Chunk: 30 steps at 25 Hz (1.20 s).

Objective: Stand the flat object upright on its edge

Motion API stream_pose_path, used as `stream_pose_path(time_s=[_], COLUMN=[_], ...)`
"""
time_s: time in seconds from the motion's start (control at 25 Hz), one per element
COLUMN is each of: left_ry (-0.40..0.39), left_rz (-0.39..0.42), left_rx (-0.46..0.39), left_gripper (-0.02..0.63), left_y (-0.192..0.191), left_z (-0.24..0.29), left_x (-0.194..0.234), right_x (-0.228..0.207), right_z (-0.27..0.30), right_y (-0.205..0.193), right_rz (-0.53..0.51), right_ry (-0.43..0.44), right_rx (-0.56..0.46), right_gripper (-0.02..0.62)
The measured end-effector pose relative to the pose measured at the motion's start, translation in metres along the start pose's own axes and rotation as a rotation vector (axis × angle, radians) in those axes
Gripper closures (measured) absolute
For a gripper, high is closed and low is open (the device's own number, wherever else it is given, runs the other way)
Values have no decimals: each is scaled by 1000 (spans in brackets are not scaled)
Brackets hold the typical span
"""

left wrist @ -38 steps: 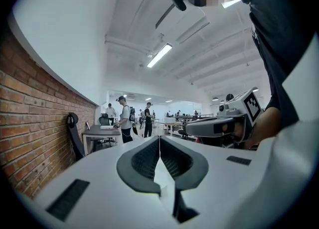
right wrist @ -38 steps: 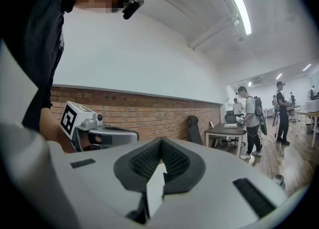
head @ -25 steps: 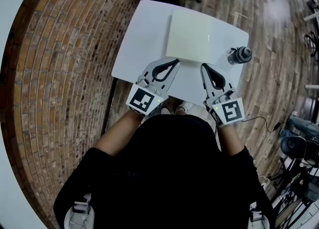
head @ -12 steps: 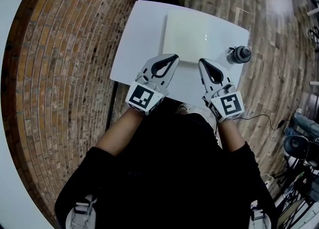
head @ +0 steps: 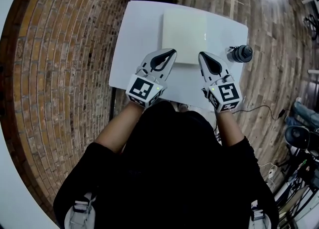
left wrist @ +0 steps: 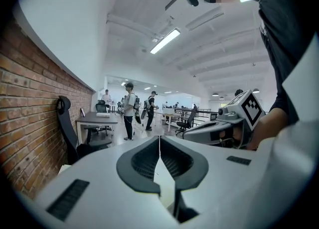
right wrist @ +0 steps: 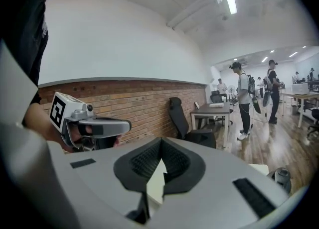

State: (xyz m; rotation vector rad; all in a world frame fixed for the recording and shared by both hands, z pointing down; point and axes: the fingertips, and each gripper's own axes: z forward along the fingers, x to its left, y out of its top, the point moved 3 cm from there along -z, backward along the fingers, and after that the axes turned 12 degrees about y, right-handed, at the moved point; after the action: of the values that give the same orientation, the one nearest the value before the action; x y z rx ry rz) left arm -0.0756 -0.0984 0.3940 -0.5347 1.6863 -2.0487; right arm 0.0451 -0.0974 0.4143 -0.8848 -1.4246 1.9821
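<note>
A pale cream flat square slab [head: 183,31] lies flat on the white table [head: 134,39]. My left gripper [head: 173,52] is shut and empty, its tips over the slab's near edge toward the left. My right gripper [head: 201,55] is shut and empty as well, with its tips at the near edge toward the right. In the left gripper view the closed jaws of the left gripper [left wrist: 159,139] point out level over the room, and a bit of the slab [left wrist: 167,190] shows beneath them. The right gripper view shows the right gripper [right wrist: 161,142] the same way, above the slab [right wrist: 155,182].
A dark bottle [head: 240,54] stands at the table's right edge, close to my right gripper. Brick paving lies left of the table, wood flooring to the right. A black office chair [right wrist: 182,118], a desk [right wrist: 214,111] and standing people [left wrist: 129,111] are farther off.
Both grippers have moved forward from the table's near edge to the slab's near edge. They stayed shut. The slab has not moved.
</note>
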Motion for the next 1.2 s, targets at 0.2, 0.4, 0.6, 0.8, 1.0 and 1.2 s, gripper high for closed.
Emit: stream_pose_path(time_s=[0.2,0.4,0.6,0.8,1.0,1.2], left_ry=[-11,13,40,64,107,159], left_rz=[-41,-86,-103,-141,-178,-209], left_rx=[77,172,298,402,484,572], left_gripper=[584,584,584,584,575,531], left_y=[-22,-44,-69,-92,-111,-136], left_z=[22,49,76,99,120,143], left_x=[21,45,63,79,94,112], right_x=[-27,-52,-81,-107,-139,-172], right_z=[17,37,56,71,86,97], right_y=[-13,-28,-52,-68,-86,-109], right_rz=[44,100,136,169,217,266], right_ry=[-87,-123,-151,-190,-223,-249], right_rx=[52,118,201,261,306,387], right_gripper=[586,581,575,568,568,559])
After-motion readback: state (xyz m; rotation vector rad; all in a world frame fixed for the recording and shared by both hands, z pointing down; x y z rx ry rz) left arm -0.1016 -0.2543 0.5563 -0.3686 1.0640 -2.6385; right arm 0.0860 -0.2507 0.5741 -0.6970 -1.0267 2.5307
